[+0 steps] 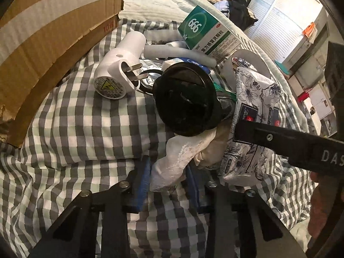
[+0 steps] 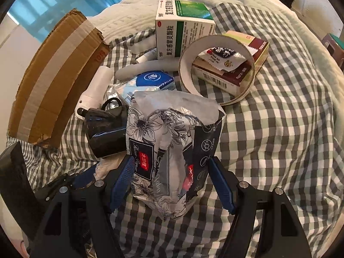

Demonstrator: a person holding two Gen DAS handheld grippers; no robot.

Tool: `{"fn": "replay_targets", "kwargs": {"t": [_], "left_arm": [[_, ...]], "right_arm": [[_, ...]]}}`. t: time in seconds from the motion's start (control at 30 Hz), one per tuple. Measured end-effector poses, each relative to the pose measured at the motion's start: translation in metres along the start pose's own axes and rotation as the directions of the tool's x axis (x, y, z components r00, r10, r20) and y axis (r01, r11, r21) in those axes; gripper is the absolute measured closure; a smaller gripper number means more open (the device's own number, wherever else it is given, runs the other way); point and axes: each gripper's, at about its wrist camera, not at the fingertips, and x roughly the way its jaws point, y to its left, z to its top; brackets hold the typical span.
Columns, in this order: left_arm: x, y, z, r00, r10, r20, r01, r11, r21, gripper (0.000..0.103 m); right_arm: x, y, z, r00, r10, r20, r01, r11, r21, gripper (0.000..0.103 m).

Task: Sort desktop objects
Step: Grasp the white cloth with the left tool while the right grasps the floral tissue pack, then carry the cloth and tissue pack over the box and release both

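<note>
My left gripper [image 1: 168, 175] is shut on a crumpled white cloth [image 1: 180, 157] that lies under a black cup [image 1: 187, 99] on the checked bedspread. My right gripper [image 2: 169, 176] has its blue pads on both sides of a floral tissue pack [image 2: 169, 142] and pinches it. The same pack shows in the left wrist view [image 1: 251, 111], with the right gripper's finger across it. A white plug adapter [image 1: 120, 64], a green-and-white medicine box [image 2: 182, 28], a tape roll [image 2: 217, 68] and a brown box [image 2: 240, 64] lie in the pile.
A torn cardboard box flap [image 1: 49, 43] stands at the left, also in the right wrist view [image 2: 53, 79]. A blue-and-white packet [image 2: 154, 79] and grey foam tube [image 2: 148, 67] lie behind the cup. A pale quilt [image 2: 279, 10] covers the far bed. Shelves [image 1: 311, 64] stand at right.
</note>
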Motion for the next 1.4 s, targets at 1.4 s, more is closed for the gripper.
{"fn": "replay_targets", "kwargs": {"t": [1.4], "left_arm": [[-0.078, -0.006, 0.031, 0.978, -0.144, 0.153, 0.145, 0.989, 0.004, 0.092]], "right_arm": [[-0.063, 0.012, 0.015, 0.992, 0.025, 0.120, -0.018, 0.998, -0.061, 0.069]]}}
